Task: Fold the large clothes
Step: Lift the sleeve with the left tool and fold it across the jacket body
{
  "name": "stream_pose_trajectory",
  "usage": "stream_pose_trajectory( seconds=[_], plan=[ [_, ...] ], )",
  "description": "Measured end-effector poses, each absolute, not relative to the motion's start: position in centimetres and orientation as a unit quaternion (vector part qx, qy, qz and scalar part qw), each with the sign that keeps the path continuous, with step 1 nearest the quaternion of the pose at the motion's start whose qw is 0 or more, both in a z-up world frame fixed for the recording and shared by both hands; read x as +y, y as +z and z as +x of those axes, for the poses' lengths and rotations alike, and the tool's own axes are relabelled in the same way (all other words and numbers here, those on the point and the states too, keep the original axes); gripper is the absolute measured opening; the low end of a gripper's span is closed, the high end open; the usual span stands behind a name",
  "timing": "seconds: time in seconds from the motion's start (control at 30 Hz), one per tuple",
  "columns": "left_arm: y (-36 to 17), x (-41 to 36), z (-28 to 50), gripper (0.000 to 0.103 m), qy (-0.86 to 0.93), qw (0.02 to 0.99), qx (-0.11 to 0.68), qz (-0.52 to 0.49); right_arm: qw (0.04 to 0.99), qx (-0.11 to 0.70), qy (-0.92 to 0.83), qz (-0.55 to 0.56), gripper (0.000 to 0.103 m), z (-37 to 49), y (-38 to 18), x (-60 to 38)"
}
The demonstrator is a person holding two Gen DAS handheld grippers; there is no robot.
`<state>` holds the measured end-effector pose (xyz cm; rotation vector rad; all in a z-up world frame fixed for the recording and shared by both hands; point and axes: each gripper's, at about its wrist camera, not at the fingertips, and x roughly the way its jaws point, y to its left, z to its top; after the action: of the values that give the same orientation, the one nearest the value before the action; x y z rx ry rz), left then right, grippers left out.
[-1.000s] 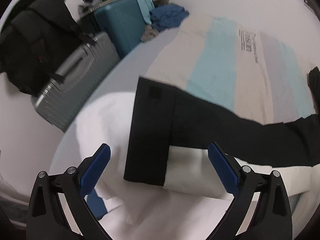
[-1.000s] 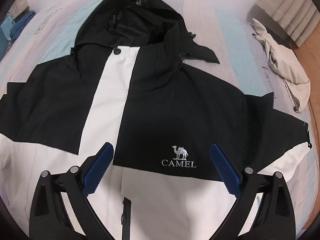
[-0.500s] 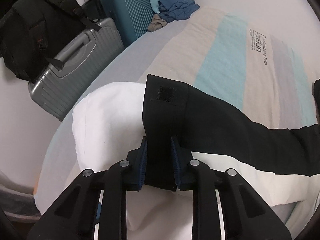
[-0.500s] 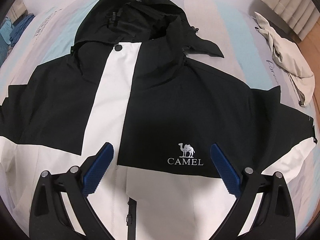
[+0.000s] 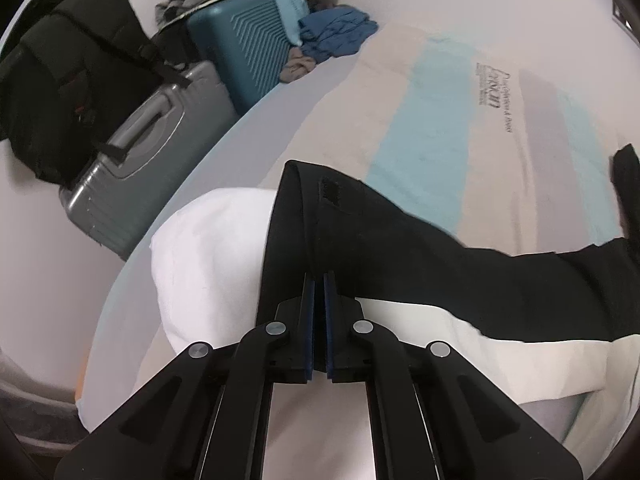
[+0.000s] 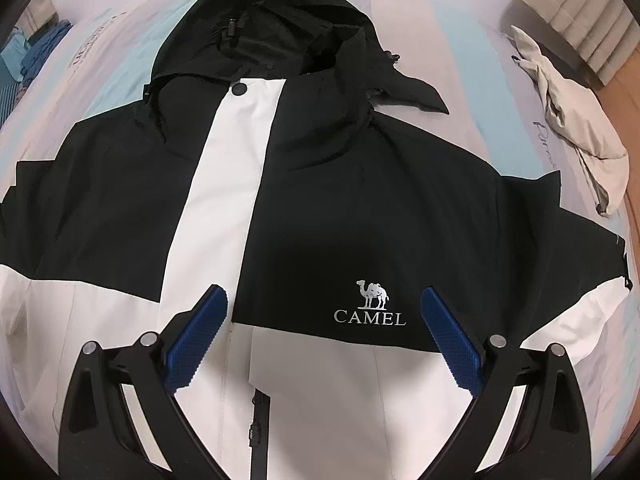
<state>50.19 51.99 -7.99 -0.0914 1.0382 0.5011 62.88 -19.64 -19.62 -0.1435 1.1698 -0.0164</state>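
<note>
A black-and-white hooded jacket with a CAMEL logo lies front up on a striped bed, hood at the far end. Over its lower chest hangs my right gripper, open, with nothing between its blue pads. The left wrist view shows one sleeve stretched across the bed, black with a white band. My left gripper is shut on the black cuff of that sleeve, and the fabric bunches between the pads and lifts slightly off a white pillow.
A grey suitcase and a teal suitcase stand beside the bed, with a black bag and blue clothes near them. A beige garment lies at the bed's right side by a wooden floor.
My left gripper came down on the sleeve cuff and shut on it, then lifted it a little. The right gripper stayed open over the jacket's chest.
</note>
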Motion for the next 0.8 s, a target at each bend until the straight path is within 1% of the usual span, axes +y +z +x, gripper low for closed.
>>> stream_pose_trajectory(
  seconds=[0.23, 0.4, 0.5, 0.67, 0.8],
  plan=[
    [-4.7, 43.8, 51.4, 0.002, 0.147, 0.877, 0.456, -0.037, 0.83, 0.553, -0.02, -0.072, 0.094, 62.9, -20.0, -21.3],
    [-3.2, 35.5, 53.4, 0.002, 0.09, 0.895, 0.435, -0.028, 0.832, 0.549, -0.019, -0.077, 0.094, 62.6, -20.0, -23.1],
    [-3.0, 30.1, 55.2, 0.002, 0.041, 0.9, 0.433, -0.045, 0.832, 0.548, -0.021, -0.081, 0.094, 62.5, -19.8, -24.1],
    [-2.3, 21.3, 57.9, 0.002, -0.023, 0.907, 0.417, -0.051, 0.841, 0.539, -0.022, -0.048, 0.094, 62.4, -18.6, -27.2],
    [-3.3, 12.7, 59.9, 0.002, -0.069, 0.908, 0.41, -0.045, 0.844, 0.532, -0.021, -0.064, 0.094, 62.4, -18.2, -29.8]
  ],
)
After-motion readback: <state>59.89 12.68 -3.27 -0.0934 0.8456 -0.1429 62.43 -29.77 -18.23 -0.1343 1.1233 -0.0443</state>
